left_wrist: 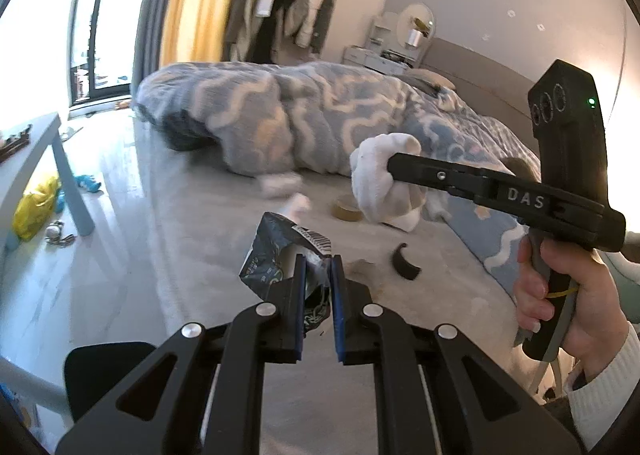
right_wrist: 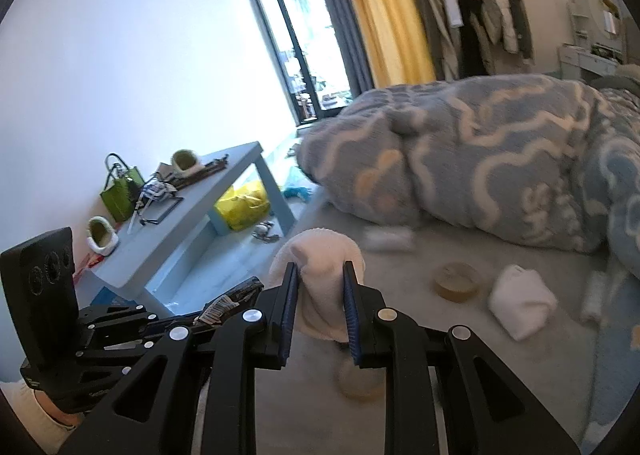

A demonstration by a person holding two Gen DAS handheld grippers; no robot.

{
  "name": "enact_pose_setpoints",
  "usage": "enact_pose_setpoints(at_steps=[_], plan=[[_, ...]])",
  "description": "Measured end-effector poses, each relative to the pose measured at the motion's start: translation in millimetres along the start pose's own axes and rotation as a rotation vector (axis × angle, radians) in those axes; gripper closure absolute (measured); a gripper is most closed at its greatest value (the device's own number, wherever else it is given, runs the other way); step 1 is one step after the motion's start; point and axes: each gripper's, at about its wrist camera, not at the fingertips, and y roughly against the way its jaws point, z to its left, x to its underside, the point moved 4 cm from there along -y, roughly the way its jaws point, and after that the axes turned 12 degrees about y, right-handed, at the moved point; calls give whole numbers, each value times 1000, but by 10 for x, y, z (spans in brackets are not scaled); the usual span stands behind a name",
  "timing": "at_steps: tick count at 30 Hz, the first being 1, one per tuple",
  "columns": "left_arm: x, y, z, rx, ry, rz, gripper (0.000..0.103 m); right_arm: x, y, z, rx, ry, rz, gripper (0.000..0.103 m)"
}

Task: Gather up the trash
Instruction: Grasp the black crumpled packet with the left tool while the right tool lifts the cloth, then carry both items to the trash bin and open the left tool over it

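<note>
Bed beneath dark crumpled wrapper

The left gripper is clamped on a crumpled dark wrapper, which sticks up between its 2 blue pads above the grey bed. To the right, a hand in a white sleeve holds the right gripper, whose tip grips a white sock. On the sheet beyond lie a roll of tape, a curved dark scrap and small white pieces, blurred. A blue patterned blanket is bunched across the bed. At the left stands a pale blue worktop, with a yellow bag on the floor beneath.
</note>
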Motion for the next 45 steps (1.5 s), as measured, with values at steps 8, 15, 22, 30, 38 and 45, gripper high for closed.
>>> enact_pose_setpoints(at_steps=[8, 15, 22, 30, 38, 45], plan=[[12, 197, 551, -93, 63, 2, 90, -133, -379, 552, -77, 69, 37, 81], [115, 255, 1148, -189, 139, 57, 90, -114, -761, 970, -117, 103, 105, 81], [359, 344, 1752, -263, 225, 137, 90, 0, -1187, 1392, -150, 142, 204, 81], [611, 393, 2311, -281, 346, 232, 90, 161, -1641, 1776, -184, 148, 299, 81], [912, 388, 2682, -307, 395, 324, 90, 251, -1976, 2084, -218, 144, 362, 81], [1087, 364, 2802, -316, 386, 367, 90, 346, -2190, 2280, -240, 155, 411, 81]])
